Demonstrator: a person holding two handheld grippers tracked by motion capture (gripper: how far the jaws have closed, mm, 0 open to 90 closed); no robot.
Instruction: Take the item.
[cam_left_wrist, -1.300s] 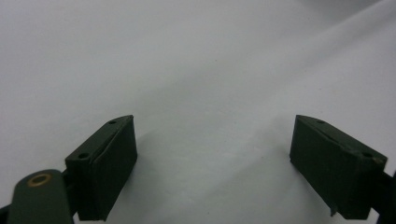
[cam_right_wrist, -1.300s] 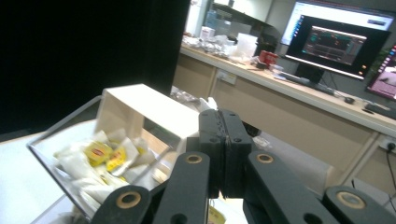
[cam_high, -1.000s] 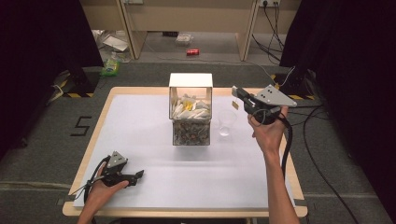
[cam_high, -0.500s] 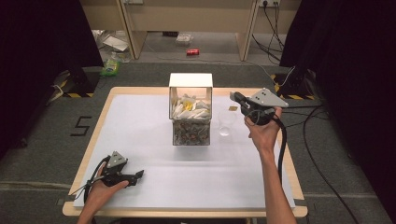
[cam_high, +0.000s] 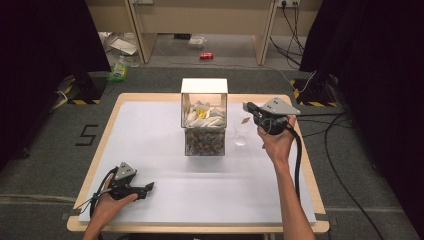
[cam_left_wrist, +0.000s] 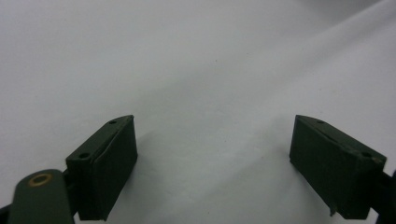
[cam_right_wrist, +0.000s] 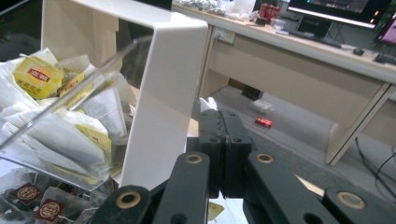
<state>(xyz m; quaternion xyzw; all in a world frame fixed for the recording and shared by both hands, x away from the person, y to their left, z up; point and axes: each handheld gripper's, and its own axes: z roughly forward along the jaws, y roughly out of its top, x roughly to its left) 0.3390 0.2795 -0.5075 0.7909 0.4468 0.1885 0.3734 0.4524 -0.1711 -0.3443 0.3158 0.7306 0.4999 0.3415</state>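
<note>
A clear box (cam_high: 204, 131) with a white back stands mid-table, holding white and yellow tea bags (cam_high: 202, 116) above and dark ones below. In the right gripper view the same box (cam_right_wrist: 163, 93) stands just left of my jaws. My right gripper (cam_high: 246, 106) hovers to the right of the box, over a small clear cup (cam_high: 241, 135). The right gripper (cam_right_wrist: 223, 116) has its jaws pressed together, and a small yellowish tea bag piece (cam_high: 245, 120) dangles under the tips. My left gripper (cam_high: 149, 187) rests at the front left, open; the left gripper (cam_left_wrist: 212, 158) has bare white table between its jaws.
The white table top (cam_high: 160, 150) has a wooden rim. Beyond the table's far edge are a wooden desk frame (cam_high: 200, 15), a red can (cam_high: 206, 56) on the floor and cables (cam_high: 325, 130) at the right.
My right gripper has sunk a little and drifted left toward the cup, still shut with the yellowish piece hanging. The left gripper has stayed put.
</note>
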